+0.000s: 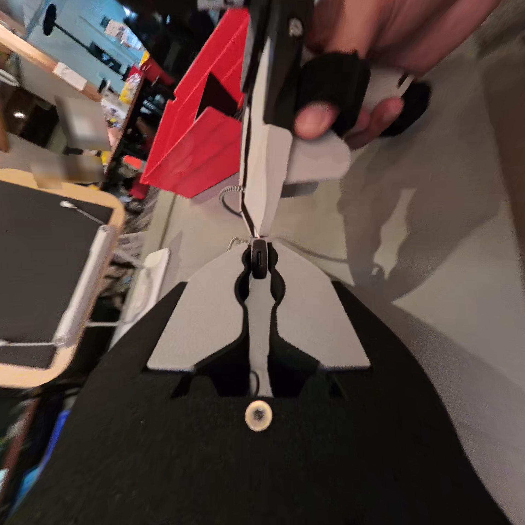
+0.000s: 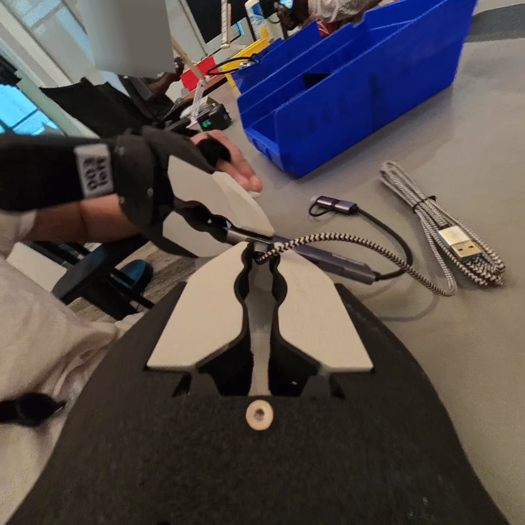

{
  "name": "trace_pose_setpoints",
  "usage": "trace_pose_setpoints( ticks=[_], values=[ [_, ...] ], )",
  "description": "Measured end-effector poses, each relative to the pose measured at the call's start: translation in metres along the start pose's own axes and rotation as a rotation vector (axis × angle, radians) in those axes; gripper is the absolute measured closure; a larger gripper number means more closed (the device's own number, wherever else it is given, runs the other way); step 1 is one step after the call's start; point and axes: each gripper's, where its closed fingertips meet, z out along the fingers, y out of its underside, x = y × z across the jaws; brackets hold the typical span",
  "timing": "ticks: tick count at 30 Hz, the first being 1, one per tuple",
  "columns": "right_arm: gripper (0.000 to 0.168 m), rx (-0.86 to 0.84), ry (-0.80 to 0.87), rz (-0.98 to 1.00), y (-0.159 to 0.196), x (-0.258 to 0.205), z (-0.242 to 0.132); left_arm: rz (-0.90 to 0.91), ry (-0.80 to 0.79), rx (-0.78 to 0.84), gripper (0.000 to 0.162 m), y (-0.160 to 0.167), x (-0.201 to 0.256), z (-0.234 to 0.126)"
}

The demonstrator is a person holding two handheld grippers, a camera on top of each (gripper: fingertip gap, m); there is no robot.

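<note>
The left gripper (image 1: 259,257) has its fingers narrowed onto a small black plug end (image 1: 259,260), whose socket opening faces back along the fingers, so its long axis runs straight out ahead. Tip to tip with it comes the right gripper (image 2: 262,250), its fingers pinched on the plug of a braided cable (image 2: 355,241). That cable arches off to the right and down to the grey counter (image 2: 426,369). In the right wrist view the left gripper enters from the left, clamped on a grey metal adapter (image 2: 335,262) that lies slantwise from its fingers toward the lower right; the two held ends meet just at the fingertips, neither hand clearly nearer. A coiled braided cable (image 2: 443,227) with a flat metal plug lies well apart to the right, near a blue bin (image 2: 355,93). A red bin (image 1: 199,136) stands behind. A tag on the left gripper's body bears print; I leave it unread.
</note>
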Motion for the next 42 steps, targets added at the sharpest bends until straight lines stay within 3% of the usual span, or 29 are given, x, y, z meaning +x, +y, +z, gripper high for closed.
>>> trace_pose_setpoints(
  ticks=[5,9,13,17,21,42],
  values=[
    [0.157,0.069,-0.347,0.356,-0.015,-0.024,-0.011,-0.2,0.086,0.208,0.151,-0.025,-0.006,-0.018],
    [0.158,0.128,-0.45,0.469,-0.021,-0.029,-0.013,-0.258,0.103,0.252,0.152,-0.032,-0.007,-0.021],
    [0.158,0.211,-0.396,0.3,-0.028,-0.03,-0.015,-0.45,0.216,0.261,0.153,-0.036,-0.01,-0.021],
    [0.155,0.229,-0.353,0.104,-0.033,-0.039,-0.017,-0.721,0.399,0.368,0.153,-0.046,-0.015,-0.029],
    [0.161,0.221,-0.302,0.005,-0.032,-0.041,-0.019,-0.837,0.52,0.406,0.153,-0.049,-0.01,-0.03],
    [0.163,0.146,-0.293,0.004,-0.029,-0.04,-0.016,-0.842,0.618,0.356,0.152,-0.044,-0.005,-0.033]
  ],
)
